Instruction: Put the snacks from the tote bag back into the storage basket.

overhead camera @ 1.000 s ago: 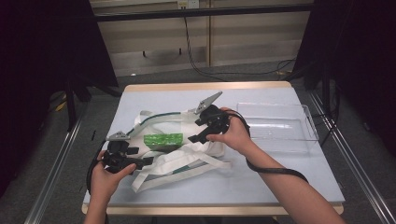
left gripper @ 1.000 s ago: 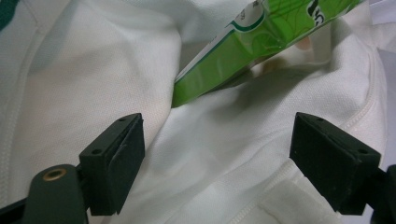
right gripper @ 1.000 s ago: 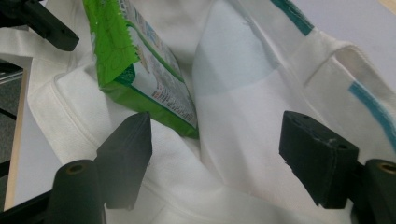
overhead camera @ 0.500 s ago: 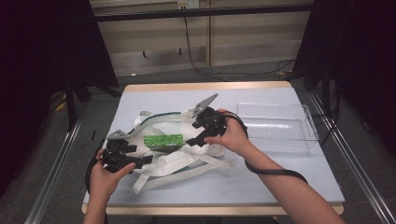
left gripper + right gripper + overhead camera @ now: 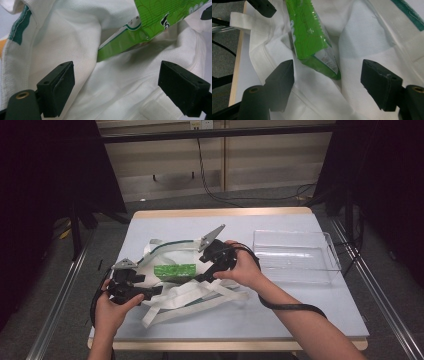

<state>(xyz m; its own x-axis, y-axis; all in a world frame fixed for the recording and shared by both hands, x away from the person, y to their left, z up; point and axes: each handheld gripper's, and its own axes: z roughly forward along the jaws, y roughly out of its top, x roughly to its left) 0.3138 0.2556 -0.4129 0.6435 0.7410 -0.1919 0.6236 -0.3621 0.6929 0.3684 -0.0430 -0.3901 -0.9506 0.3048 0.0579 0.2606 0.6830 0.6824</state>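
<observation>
A white cloth bag (image 5: 172,250) with green trim lies crumpled on the table, its straps spread toward the front. A green plastic packet (image 5: 175,271) rests in the bag's folds. My left gripper (image 5: 152,290) is at the bag's left side and stands open over the white cloth (image 5: 75,37), with the packet (image 5: 162,15) beyond its jaws. My right gripper (image 5: 201,273) comes in from the right and is open. The near end of the packet (image 5: 308,30) lies between its jaws with a gap to each, on the cloth (image 5: 367,42).
A clear plastic tray (image 5: 292,270) stands at the right of the pale table (image 5: 260,320). Metal rails run along both sides of the table. The tip of the other gripper (image 5: 262,6) shows at the top left of the right gripper view.
My right gripper has edged slightly left and nearer, toward the green packet. The left gripper and the bag have stayed put.
</observation>
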